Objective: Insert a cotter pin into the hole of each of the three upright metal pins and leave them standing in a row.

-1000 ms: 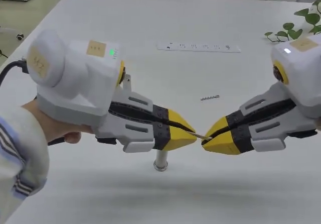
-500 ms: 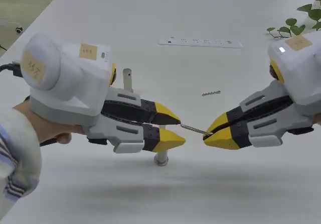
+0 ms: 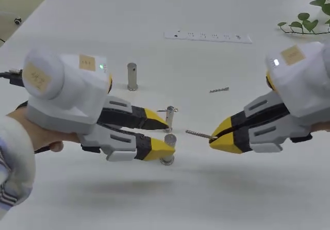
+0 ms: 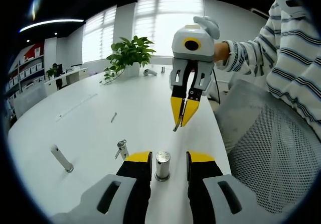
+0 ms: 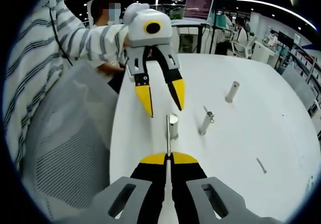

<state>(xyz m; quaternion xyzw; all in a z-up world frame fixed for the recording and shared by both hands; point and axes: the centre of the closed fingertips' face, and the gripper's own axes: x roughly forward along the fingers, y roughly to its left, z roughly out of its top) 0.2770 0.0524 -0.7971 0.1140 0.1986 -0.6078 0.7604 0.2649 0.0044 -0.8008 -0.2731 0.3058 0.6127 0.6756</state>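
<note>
1. White table (image 3: pixel 77 13) has a power strip (image 3: pixel 208 36) at the back.
2. Left gripper (image 3: pixel 170 137) is wide open, and the nearest metal pin (image 3: pixel 169 143) stands between its jaws, not squeezed.
3. Right gripper (image 3: pixel 212 138) is pinched tight on a cotter pin (image 3: pixel 197 134) that points at that pin.
4. Middle metal pin (image 3: pixel 169 119) has a second cotter pin (image 3: pixel 173 109) through its top.
5. Far metal pin (image 3: pixel 132 76) stands well apart.
</note>
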